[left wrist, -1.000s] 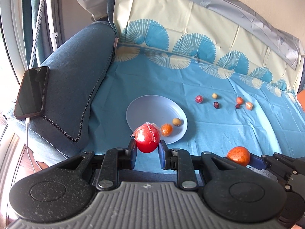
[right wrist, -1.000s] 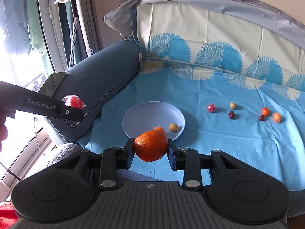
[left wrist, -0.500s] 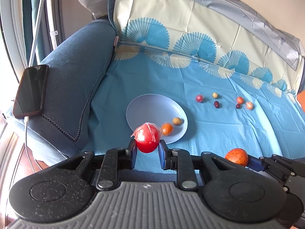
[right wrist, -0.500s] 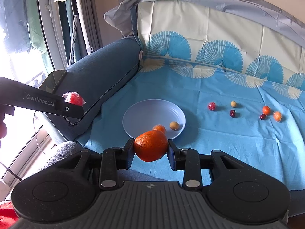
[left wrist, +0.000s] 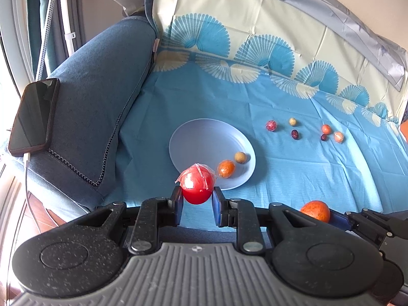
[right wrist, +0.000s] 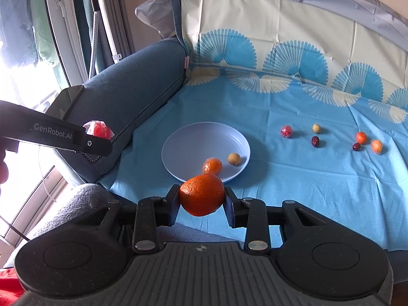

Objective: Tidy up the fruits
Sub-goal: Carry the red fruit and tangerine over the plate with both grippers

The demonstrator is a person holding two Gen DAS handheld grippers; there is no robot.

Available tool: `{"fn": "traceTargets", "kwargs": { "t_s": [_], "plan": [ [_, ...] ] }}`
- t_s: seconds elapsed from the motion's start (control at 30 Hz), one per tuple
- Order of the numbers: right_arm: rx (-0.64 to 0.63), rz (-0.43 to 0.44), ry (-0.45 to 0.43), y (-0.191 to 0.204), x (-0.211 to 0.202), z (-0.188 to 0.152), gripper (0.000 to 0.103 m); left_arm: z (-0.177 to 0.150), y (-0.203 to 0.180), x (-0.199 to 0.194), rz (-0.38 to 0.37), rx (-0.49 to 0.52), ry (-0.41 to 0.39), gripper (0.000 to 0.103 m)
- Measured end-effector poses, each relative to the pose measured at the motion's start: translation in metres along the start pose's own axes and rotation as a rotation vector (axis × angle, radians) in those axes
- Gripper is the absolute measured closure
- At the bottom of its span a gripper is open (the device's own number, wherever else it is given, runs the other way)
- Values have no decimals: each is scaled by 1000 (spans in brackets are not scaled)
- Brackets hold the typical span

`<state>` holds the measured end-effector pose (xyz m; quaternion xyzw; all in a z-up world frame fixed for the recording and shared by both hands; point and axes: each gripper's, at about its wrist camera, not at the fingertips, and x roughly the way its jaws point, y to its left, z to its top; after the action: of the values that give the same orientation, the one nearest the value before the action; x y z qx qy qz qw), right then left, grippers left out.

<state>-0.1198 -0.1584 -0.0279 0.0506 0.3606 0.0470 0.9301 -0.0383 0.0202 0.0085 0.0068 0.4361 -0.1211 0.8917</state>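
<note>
My left gripper [left wrist: 196, 201] is shut on a red fruit in clear wrap [left wrist: 196, 185], held above the cloth just short of the pale blue plate [left wrist: 201, 140]. My right gripper [right wrist: 201, 205] is shut on a large orange [right wrist: 202, 197], held in front of the plate [right wrist: 199, 140]. The plate holds a small wrapped orange [left wrist: 226, 168] and a small beige fruit [left wrist: 240, 157]. Several small fruits [left wrist: 295, 134] lie on the cloth to the right of the plate. The right gripper's orange [left wrist: 316, 210] shows low right in the left wrist view.
A blue patterned cloth [left wrist: 293, 168] covers the sofa seat and back. A dark blue armrest [left wrist: 97, 107] stands at the left with a black phone [left wrist: 33, 117] plugged into a white cable on it. The seat's front edge runs just under both grippers.
Both grippers have moved slightly forward toward the plate, each still holding its fruit. The fruits on the plate and the cloth have not moved.
</note>
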Motion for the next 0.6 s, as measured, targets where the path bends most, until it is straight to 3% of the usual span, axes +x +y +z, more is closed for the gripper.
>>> {"fn": "traceTargets", "kwargs": {
  "t_s": [0.6],
  "plan": [
    [25,3,56,-17,46,11,66,22,-2,50,4,18,59,77]
  ]
}}
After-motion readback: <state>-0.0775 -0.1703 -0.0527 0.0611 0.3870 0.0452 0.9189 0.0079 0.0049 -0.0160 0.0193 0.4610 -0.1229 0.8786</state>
